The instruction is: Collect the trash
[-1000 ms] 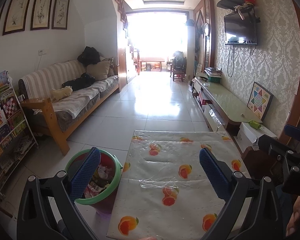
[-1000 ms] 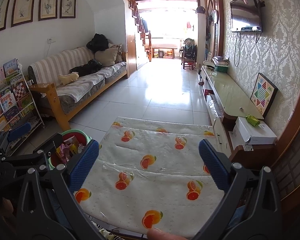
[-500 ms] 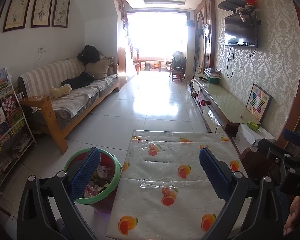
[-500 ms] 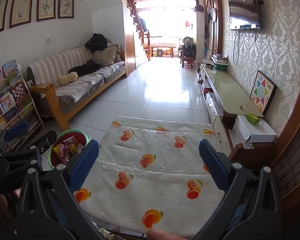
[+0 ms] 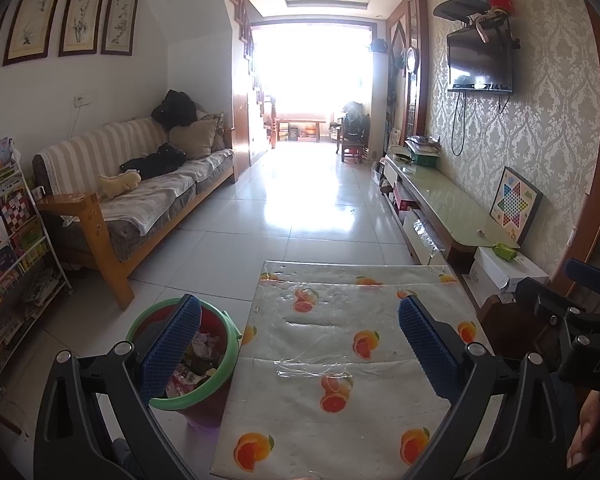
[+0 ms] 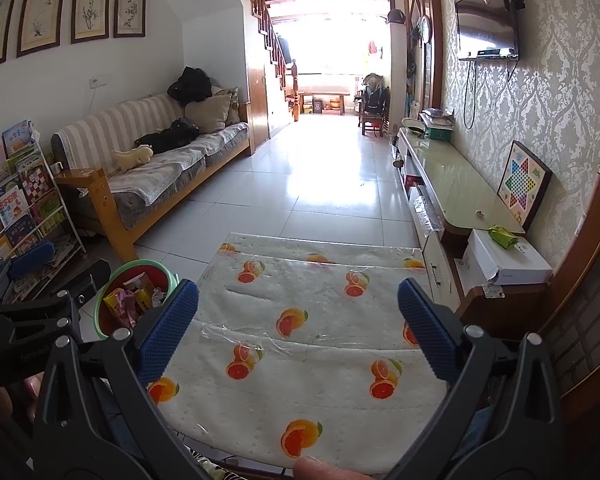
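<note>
Trash (image 5: 198, 356) fills a red bin with a green rim (image 5: 224, 364), wrappers and crumpled paper showing inside; the bin stands on the tiled floor (image 5: 312, 216) just beside the left edge of the counter (image 5: 340, 412), which is covered by a white cloth printed with orange fruit and a clear plastic sheet over it; the cloth's top shows only its printed fruit and wrinkles in the plastic. Left claw (image 5: 300, 348) is released, its blue ribbed pads spread wide with nothing between them; its left pad (image 5: 172, 348) overlaps the bin's mouth in the view, while the right pad sits over the cloth. Right claw (image 6: 298, 328) is likewise released and empty, both pads hanging above the near half of the counter; in its view the bin (image 6: 112, 300) appears at lower left with yellow and pink packets inside, and the left tool's black frame lies beside it. A fingertip (image 6: 320, 468) shows at the bottom edge. A striped sofa (image 6: 160, 152) lines the left wall, a bookrack (image 5: 8, 240) stands nearer, and a low cabinet (image 6: 460, 188) runs along the right wall.
</note>
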The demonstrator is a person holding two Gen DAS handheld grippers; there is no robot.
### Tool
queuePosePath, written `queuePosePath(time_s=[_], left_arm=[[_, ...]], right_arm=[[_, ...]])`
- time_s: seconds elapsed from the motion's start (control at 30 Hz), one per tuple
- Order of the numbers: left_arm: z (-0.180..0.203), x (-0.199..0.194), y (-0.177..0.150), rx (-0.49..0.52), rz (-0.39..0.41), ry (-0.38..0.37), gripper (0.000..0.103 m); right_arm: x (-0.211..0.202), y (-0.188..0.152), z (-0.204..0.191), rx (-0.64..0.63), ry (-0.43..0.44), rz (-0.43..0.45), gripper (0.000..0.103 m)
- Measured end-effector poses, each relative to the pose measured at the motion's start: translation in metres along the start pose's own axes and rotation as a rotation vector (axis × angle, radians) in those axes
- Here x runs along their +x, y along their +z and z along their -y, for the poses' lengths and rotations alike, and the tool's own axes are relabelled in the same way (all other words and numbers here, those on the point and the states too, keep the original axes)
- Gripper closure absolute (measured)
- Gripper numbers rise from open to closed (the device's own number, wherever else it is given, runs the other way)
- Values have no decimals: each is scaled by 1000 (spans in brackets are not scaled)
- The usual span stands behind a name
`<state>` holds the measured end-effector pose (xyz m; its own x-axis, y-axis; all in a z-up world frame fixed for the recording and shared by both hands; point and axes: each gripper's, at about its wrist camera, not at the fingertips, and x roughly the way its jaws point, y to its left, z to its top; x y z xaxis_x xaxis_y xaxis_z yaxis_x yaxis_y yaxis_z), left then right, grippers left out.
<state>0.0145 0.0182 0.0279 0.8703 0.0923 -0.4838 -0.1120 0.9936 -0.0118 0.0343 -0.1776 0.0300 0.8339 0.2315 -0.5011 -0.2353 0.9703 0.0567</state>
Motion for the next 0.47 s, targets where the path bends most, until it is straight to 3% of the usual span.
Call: queuePosePath(time_s=[0.2, 0.47], left_arm=[[1, -5, -1, 2, 33, 29, 8], [-2, 0, -1, -14, 4, 13, 8]], right_arm=[[0, -1, 1, 3, -1, -3, 5], [-1, -3, 2, 7, -2, -4, 5]])
